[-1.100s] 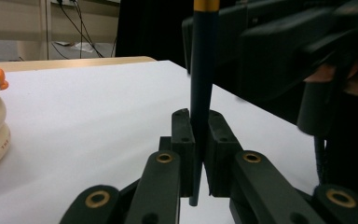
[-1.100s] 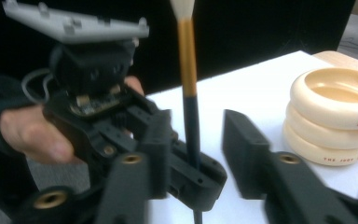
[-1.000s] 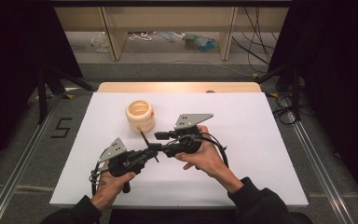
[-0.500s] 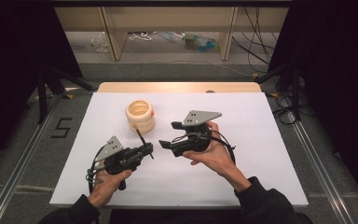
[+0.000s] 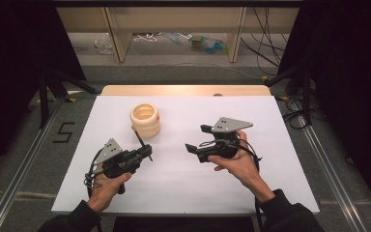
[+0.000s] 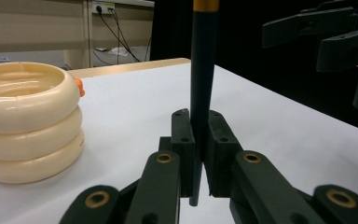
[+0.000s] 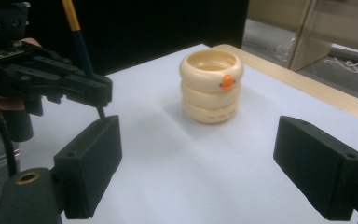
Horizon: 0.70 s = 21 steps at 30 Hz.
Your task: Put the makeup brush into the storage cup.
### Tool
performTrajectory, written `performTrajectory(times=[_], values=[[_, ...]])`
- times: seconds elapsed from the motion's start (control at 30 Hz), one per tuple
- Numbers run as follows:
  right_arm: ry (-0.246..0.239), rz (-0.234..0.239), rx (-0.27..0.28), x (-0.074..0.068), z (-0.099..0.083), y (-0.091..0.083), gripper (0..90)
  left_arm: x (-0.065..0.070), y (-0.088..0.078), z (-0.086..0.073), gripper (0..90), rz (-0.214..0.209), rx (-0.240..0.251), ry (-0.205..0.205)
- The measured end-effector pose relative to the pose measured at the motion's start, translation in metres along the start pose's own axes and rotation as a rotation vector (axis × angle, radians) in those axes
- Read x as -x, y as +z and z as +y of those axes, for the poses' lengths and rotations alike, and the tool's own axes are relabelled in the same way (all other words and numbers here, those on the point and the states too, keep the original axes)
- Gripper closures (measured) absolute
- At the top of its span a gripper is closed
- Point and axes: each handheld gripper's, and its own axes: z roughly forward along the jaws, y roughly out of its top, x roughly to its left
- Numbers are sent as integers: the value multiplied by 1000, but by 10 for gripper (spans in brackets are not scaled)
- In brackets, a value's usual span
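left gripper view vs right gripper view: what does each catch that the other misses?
Left gripper view only: the left gripper shut on the dark stick, seen at the pads, with the stick's lower end poking below them.

Right gripper view only: the right gripper open, nothing between its jaws, and the orange knob facing the camera in full.

Both: the cream ribbed holder standing on the white table, and the stick's yellow band.

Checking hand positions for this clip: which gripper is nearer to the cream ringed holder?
Left. The left gripper, shut on the dark pencil, sits just below the cream ringed holder; the pencil's top nearly reaches it. The right gripper, open, is farther off to its right.
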Motion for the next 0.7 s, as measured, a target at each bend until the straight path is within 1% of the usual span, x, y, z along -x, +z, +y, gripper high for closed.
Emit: performTrajectory(times=[0.03,0.07,0.1,0.13,0.17,0.2,0.27,0.3,0.37,0.43,0.47,0.5,0.6,0.63,0.67,0.7], values=[[2,-4,4,1,-1,-2,167,-1,0,0,835,2,-2,2],[11,-6,11,2,-3,-3,166,-1,0,0,835,7,-2,-6],[3,-24,8,3,-4,-6,165,-2,0,1,835,10,-1,1],[8,-31,7,4,-5,-7,166,-2,-1,1,835,12,0,2],[2,-42,15,4,-6,-9,168,-3,0,1,835,6,8,-1],[4,-42,19,5,-8,-10,168,-3,-1,1,835,22,-2,1],[3,-61,11,7,-11,-14,168,-4,-1,2,835,25,0,10],[-1,-67,10,7,-12,-15,168,-5,-2,2,835,28,1,5],[3,-78,10,9,-16,-18,170,-6,-2,2,835,29,2,12],[0,-93,12,10,-19,-21,173,-7,-2,2,835,36,3,8],[2,-91,6,11,-20,-22,173,-8,-2,3,835,38,2,9],[-3,-102,11,12,-22,-25,173,-8,-2,3,835,40,4,8],[6,-110,14,13,-26,-30,176,-9,-2,4,835,44,8,8],[10,-106,34,13,-29,-31,176,-9,-2,4,835,45,7,9],[11,-108,20,13,-29,-34,176,-10,-2,5,835,45,8,11],[11,-106,24,13,-31,-35,177,-10,-1,5,835,46,9,9]])
